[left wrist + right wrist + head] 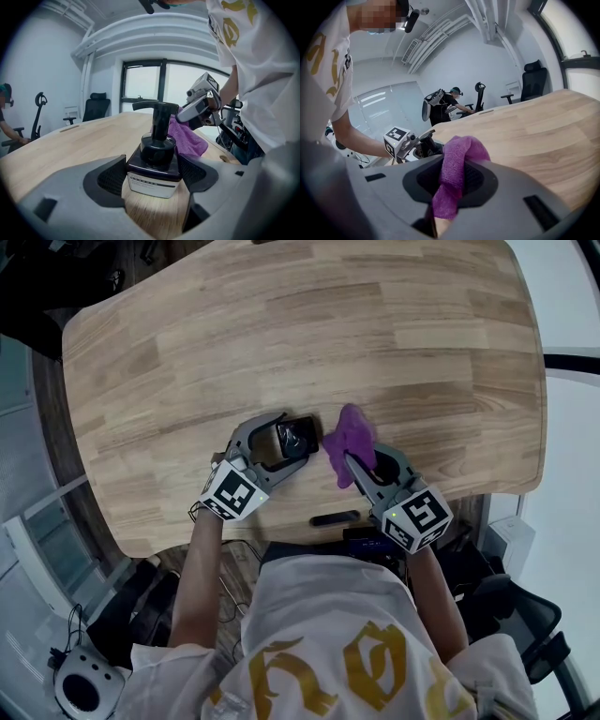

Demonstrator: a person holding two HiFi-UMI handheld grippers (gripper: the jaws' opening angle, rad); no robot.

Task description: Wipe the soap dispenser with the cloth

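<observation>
A dark soap dispenser (287,439) with a black pump and a white label (153,183) stands on the wooden table (281,324). My left gripper (294,434) (154,174) is shut on the soap dispenser, one jaw pressed against each side of the bottle. A purple cloth (349,437) (451,180) is bunched between the jaws of my right gripper (364,456) (452,187), which is shut on it. The cloth (187,138) hangs just right of the dispenser, touching or nearly touching the pump. In the right gripper view the left gripper's marker cube (396,140) shows behind the cloth.
A slim black object (335,518) lies at the table's near edge, between my arms. The table stretches bare beyond the grippers. Office chairs (533,82) and a seated person (451,105) are past the far end. A white device (84,688) sits on the floor.
</observation>
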